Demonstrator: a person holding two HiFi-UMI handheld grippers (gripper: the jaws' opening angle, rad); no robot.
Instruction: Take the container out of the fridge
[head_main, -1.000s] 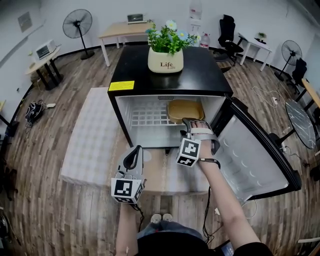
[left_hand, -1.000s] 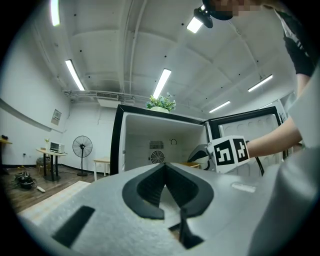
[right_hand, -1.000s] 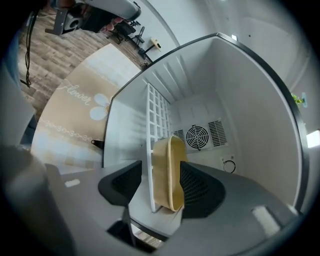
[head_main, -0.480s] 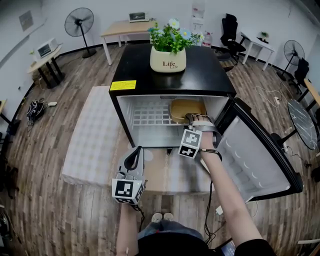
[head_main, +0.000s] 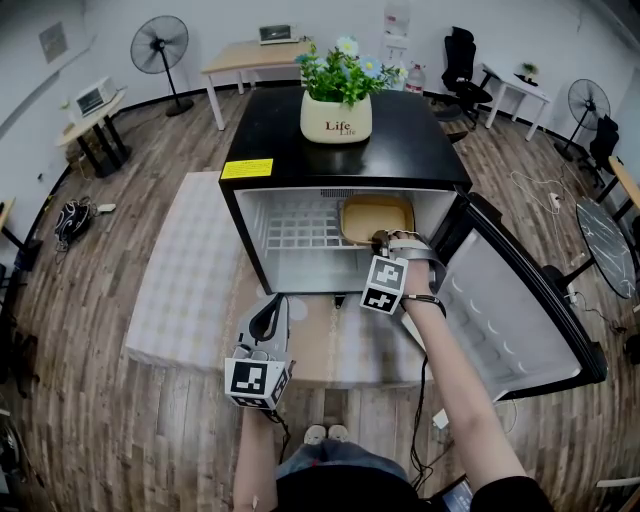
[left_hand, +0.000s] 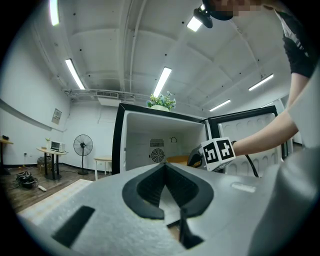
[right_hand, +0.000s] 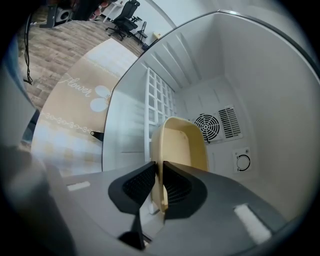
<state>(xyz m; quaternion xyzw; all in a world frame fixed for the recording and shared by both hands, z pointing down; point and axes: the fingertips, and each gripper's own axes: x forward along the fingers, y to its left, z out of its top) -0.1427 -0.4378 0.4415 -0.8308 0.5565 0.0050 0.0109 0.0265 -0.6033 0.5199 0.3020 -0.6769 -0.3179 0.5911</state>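
Observation:
A tan plastic container sits on the wire shelf at the right of the open black mini fridge. My right gripper reaches into the fridge, and its jaws are closing on the container's near rim. In the right gripper view the container stands edge-on, its thin wall between the two pads of the right gripper, which touch it on both sides. My left gripper hangs low in front of the fridge, away from it, shut and empty. In its own view the left gripper points at the fridge opening.
The fridge door swings open to the right. A white flower pot stands on the fridge top. A pale mat lies on the wooden floor to the left. Desks, fans and chairs line the room's far walls.
My right gripper has moved deeper into the fridge, up to the container's front edge, and its jaws have come together on the rim. The left gripper has stayed put.

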